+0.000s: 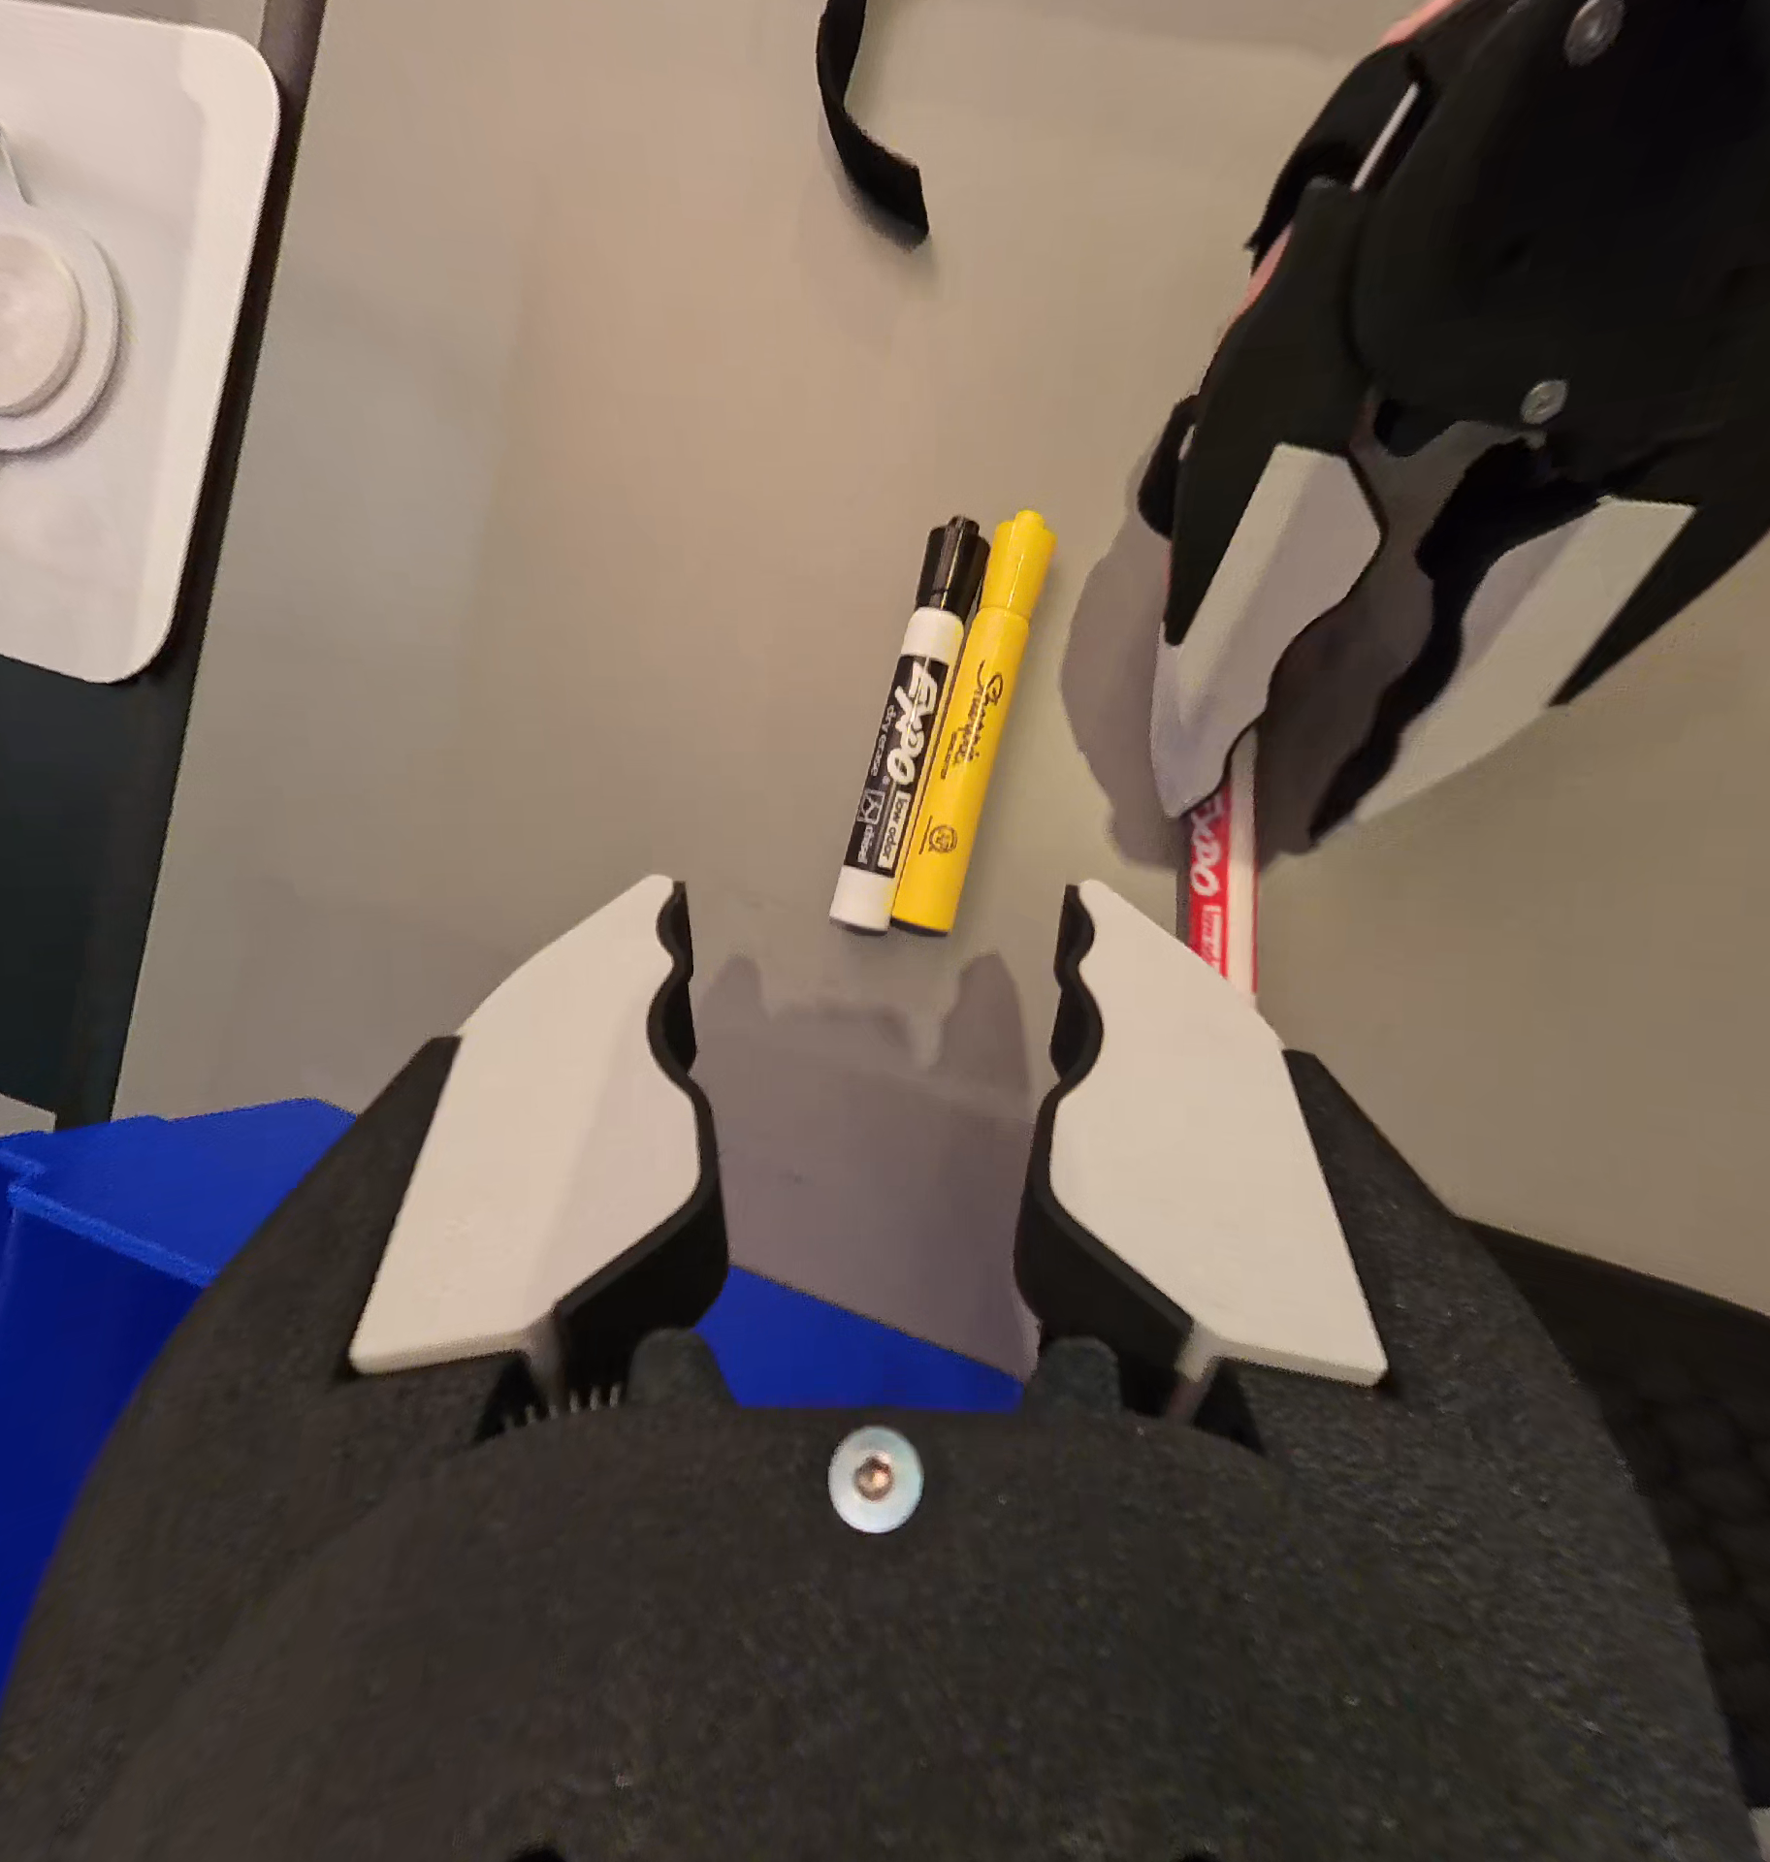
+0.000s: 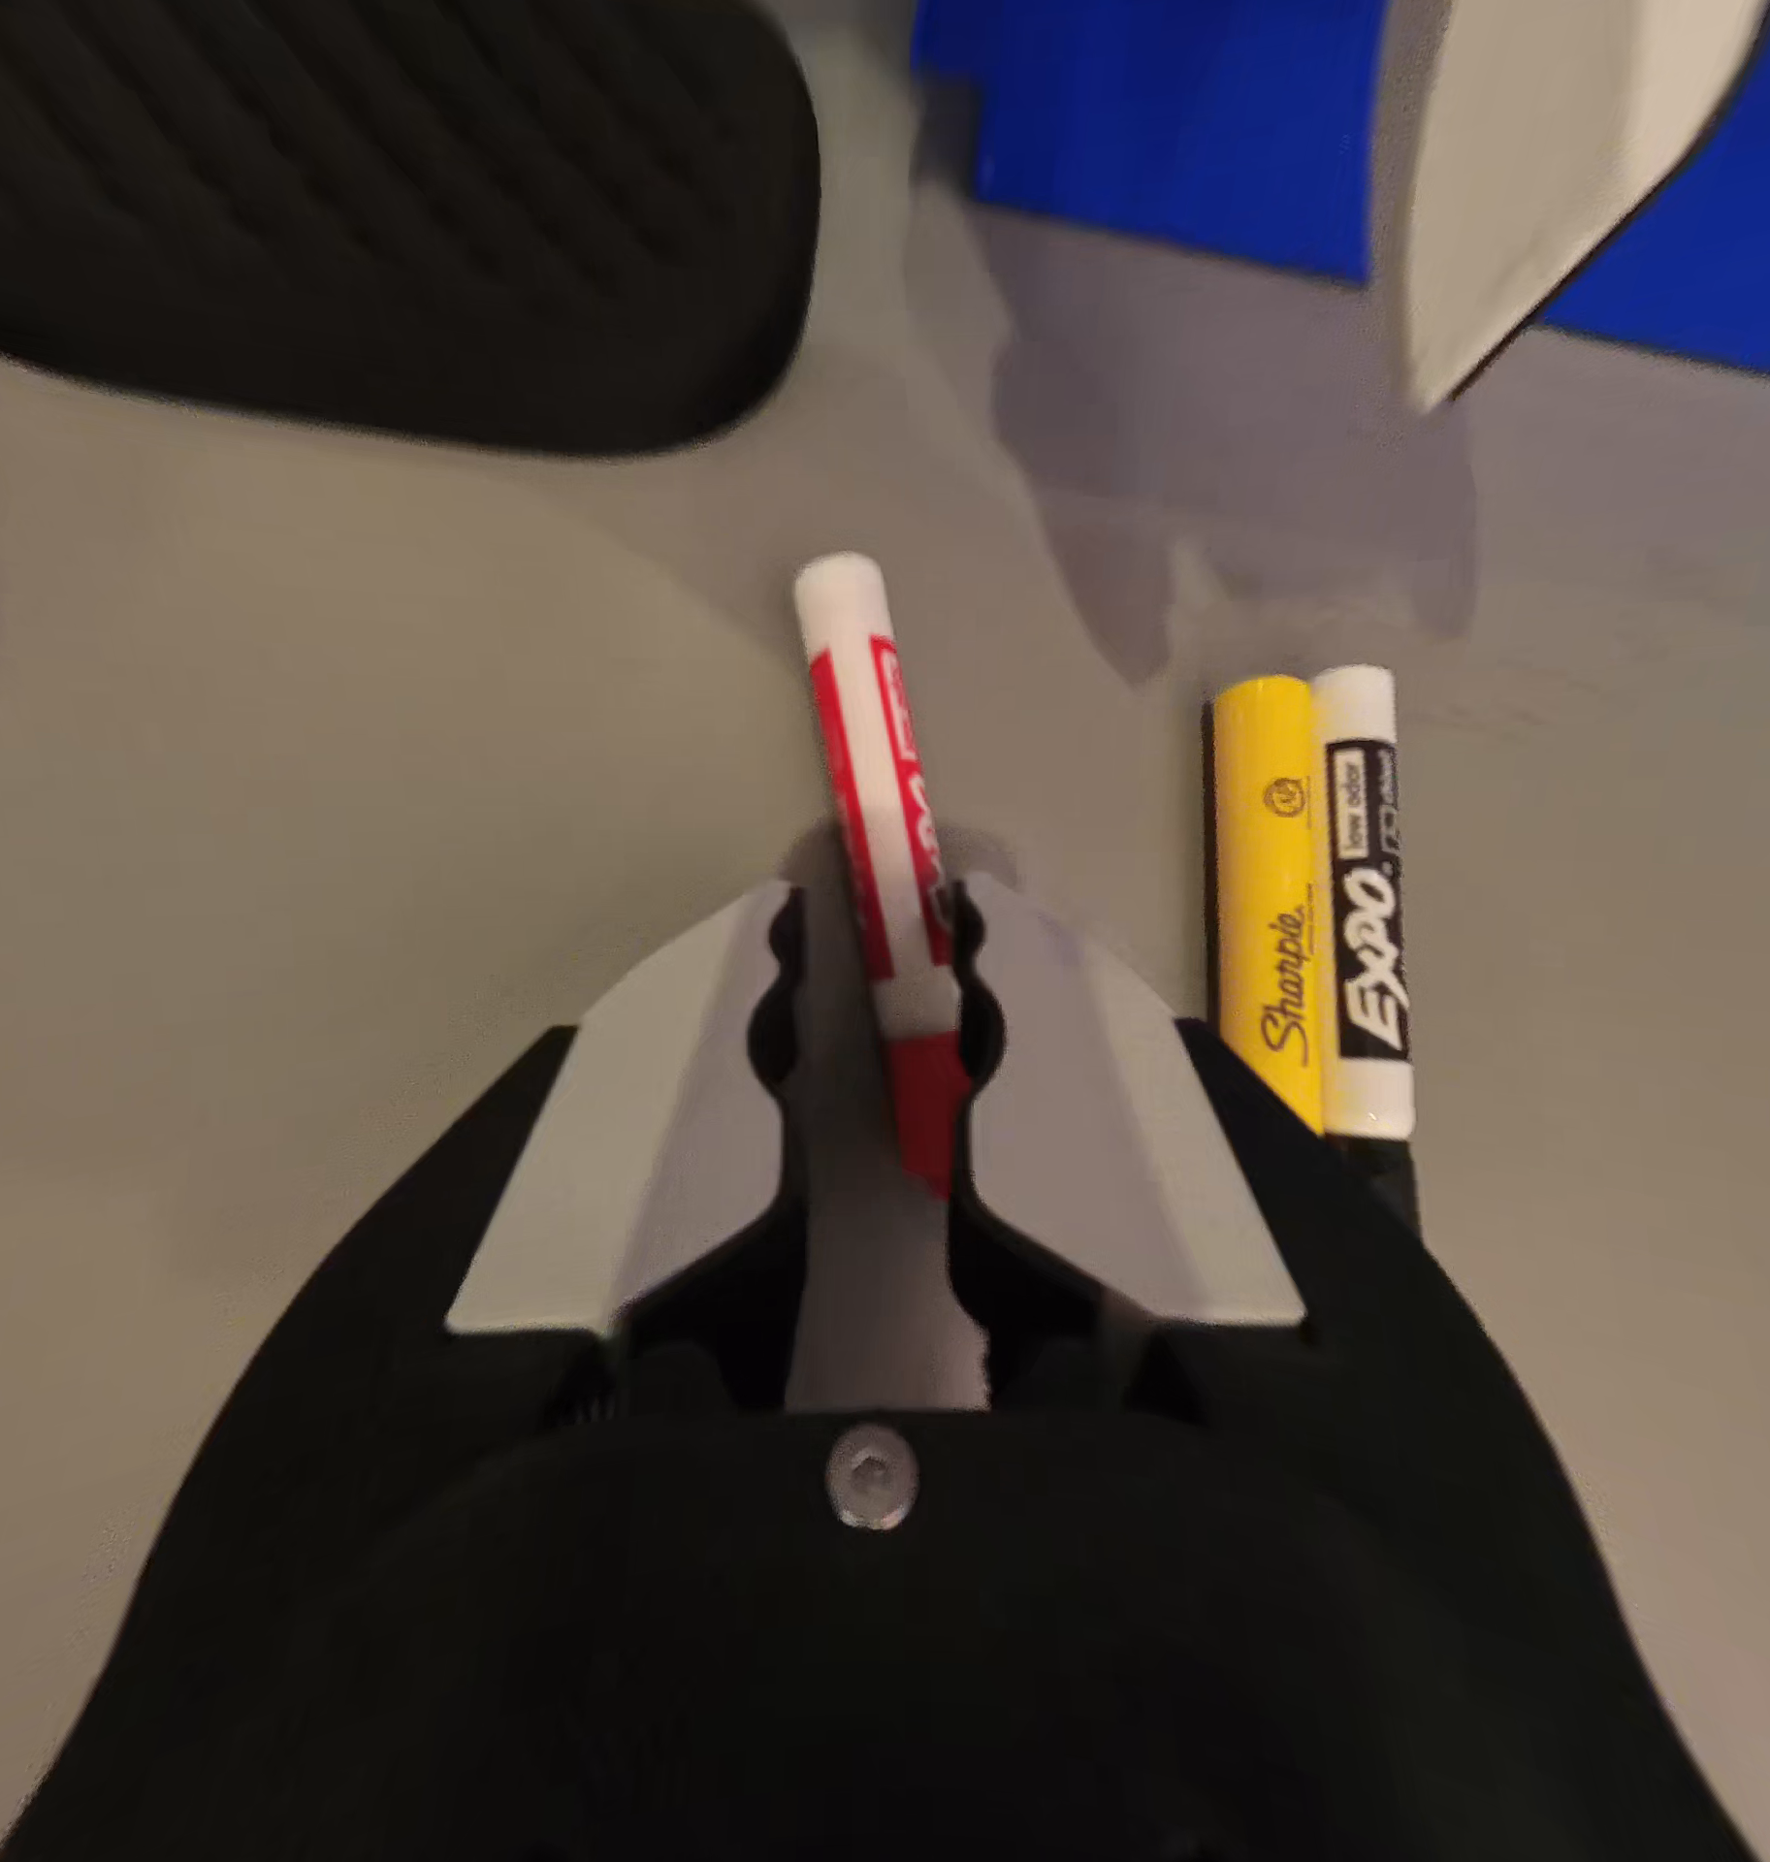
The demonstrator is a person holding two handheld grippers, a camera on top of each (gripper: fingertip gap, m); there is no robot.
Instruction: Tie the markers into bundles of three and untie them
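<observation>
Status: bundle assembly in progress, no tie applied. The black marker (image 1: pixel 906 730) and the yellow marker (image 1: pixel 976 730) lie side by side, touching, on the grey worktop (image 1: pixel 558 605) at the centre of the left wrist view. The red marker (image 2: pixel 886 856) sits between the fingers of the right tool (image 2: pixel 872 892), apart from the pair, which lies at 3 o'clock of it in the right wrist view. The jaws of the right tool stand narrowly apart around the marker; one finger appears to touch it, and a firm grip cannot be confirmed because of blur. The left tool (image 1: pixel 872 897) is open and empty, positioned at 6 o'clock of the pair. A black strap (image 1: pixel 865 151) lies loose on the worktop at 12 o'clock of the pair, well apart. A blue bin (image 1: pixel 105 1259) stands at 8 o'clock. Remaining, as judged: bring the red marker against the pair, wrap and fasten the strap around all three, then undo it.
</observation>
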